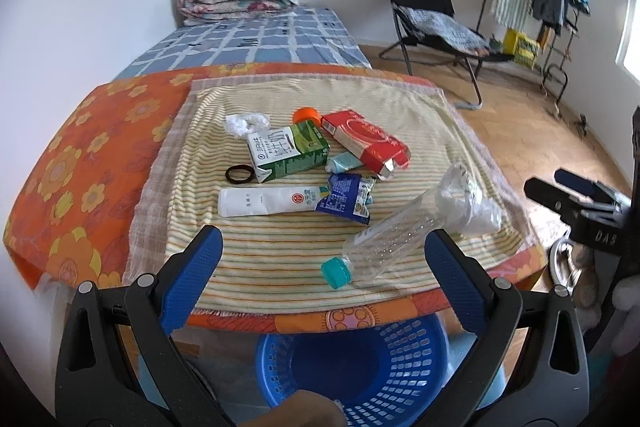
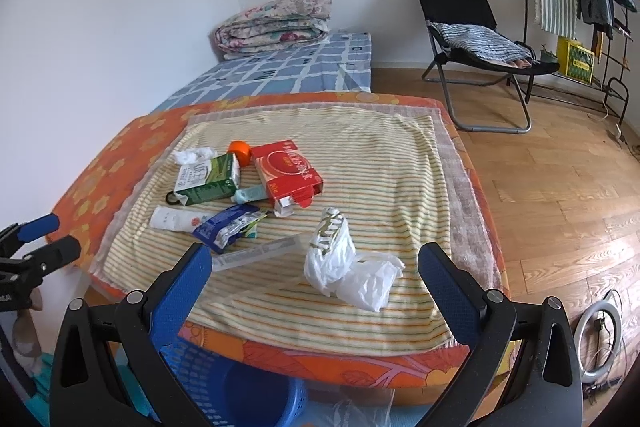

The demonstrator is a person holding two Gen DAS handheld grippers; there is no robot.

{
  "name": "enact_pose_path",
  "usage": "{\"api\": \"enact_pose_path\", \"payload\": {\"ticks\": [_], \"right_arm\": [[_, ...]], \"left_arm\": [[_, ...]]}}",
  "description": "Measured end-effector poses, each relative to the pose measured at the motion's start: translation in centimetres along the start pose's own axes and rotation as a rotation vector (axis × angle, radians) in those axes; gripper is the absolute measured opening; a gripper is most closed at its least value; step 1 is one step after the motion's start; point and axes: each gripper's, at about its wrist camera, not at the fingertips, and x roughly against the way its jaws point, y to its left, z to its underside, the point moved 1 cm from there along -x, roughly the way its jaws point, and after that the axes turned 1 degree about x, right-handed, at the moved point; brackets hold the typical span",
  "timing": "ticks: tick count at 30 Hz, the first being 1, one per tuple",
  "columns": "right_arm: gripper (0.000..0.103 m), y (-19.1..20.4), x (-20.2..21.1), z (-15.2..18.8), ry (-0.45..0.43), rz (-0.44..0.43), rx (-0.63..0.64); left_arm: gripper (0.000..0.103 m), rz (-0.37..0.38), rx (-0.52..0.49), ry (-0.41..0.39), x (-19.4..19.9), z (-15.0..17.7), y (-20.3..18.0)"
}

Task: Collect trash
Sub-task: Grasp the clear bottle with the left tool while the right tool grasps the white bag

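Both tools, left tool (image 1: pixel 324 283) and right tool (image 2: pixel 316 291), spread wide, empty, above striped cloth (image 1: pixel 280 251); blue basket (image 1: pixel 400 367) below.

Bare striped cloth (image 2: pixel 360 163) beyond crumpled bag (image 2: pixel 352 275)

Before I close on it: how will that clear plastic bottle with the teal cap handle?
The clear plastic bottle looks empty, so probably light. It lies on its side on the striped cloth, so a nudge may roll it. Thin walls will likely dent under the fingers; the teal cap end looks stiffer.
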Motion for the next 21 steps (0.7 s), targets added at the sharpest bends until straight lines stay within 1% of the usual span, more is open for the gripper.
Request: {"api": "enact_pose_path", "payload": {"ticks": [4,7,9,13,15,18,21], "right_arm": [[0.102,-1.0,-1.2,-0.1,0.024,0.007,-0.006],[0.102,-1.3,-1.9,0.0,0.048,0.004,0.004],[0.102,-1.9,-2.7,0.1,0.082,-0.01,-0.018],[0.102,-3.4,-4.3,0.1,0.141,-0.038,-0.088],[0.102,-3.9,-5.0,0.0,0.161,-0.053,-0.114],[0.102,-4.0,-5.8,-0.2,0.176,-0.068,-0.121],[0.102,-3.8,-6.5,-0.3,0.189,-0.07,-0.107]], "left_arm": [[0.103,0.014,-0.074,0.055,-2.1,-0.1,-0.9],[0.103,0.071,-0.084,0.117,-3.8,-0.4,-1.7],[0.103,0.096,-0.094,0.146,-4.7,-0.3,-2.2],[0.103,0.113,-0.174,0.181,-6.7,-0.1,-4.6],[0.099,0.122,-0.206,0.201,-7.7,0.0,-5.5],[0.094,0.12,-0.242,0.224,-9.2,0.0,-6.4],[0.093,0.142,-0.283,0.25,-10.6,0.2,-7.5]]}}
